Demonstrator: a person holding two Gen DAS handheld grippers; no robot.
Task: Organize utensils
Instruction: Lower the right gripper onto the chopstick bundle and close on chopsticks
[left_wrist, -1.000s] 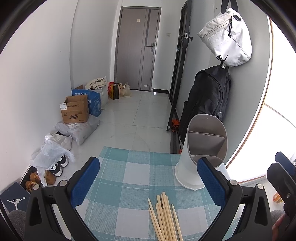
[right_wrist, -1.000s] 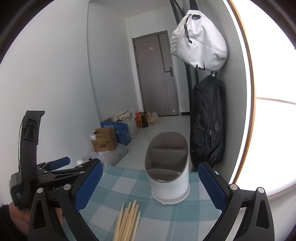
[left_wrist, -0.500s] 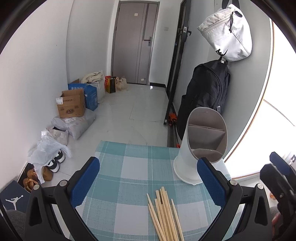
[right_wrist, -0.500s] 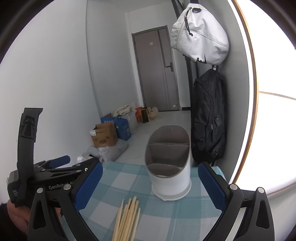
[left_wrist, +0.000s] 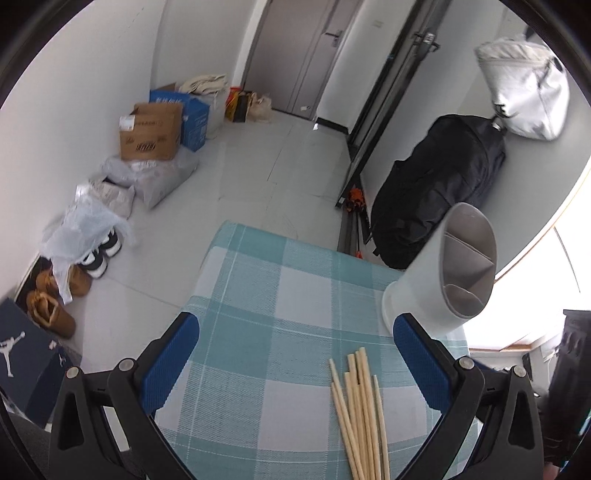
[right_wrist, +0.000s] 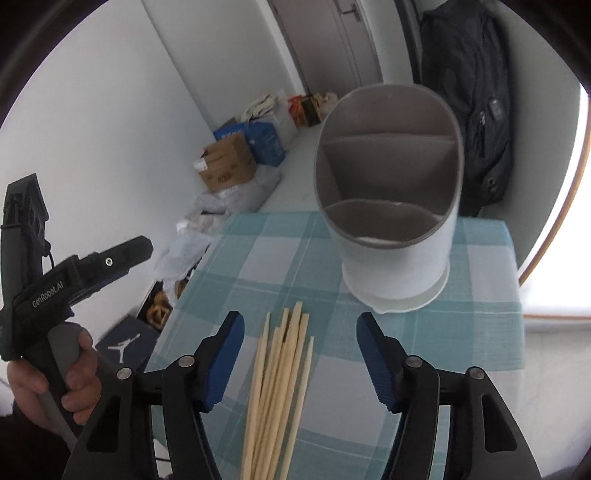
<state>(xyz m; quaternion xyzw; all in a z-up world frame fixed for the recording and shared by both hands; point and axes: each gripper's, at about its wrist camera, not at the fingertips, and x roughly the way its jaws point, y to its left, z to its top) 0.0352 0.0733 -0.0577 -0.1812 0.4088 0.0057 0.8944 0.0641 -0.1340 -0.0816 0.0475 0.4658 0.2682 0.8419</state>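
wooden chopsticks bundled on checked counter; right gripper fingers closing, astride them, untouching; left gripper fingers released; utensil holder beyond.

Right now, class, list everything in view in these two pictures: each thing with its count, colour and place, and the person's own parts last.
Wooden chopsticks: about eight, pale, lying bundled on the cloth.
White plastic utensil holder with grey divided inside: one, upright on the cloth, beyond the chopsticks; compartments look empty.
Teal-and-white checked tablecloth: one, covering the table.
Brown cardboard box: one, on the floor by the wall.
Black backpack: one, against the wall.
White bag: one, hanging above the backpack.
Left gripper: black with blue pads, jaws open, empty.
Right gripper: jaws closing, either side of the chopsticks, not touching.
Hand: one, holding the left gripper's handle.
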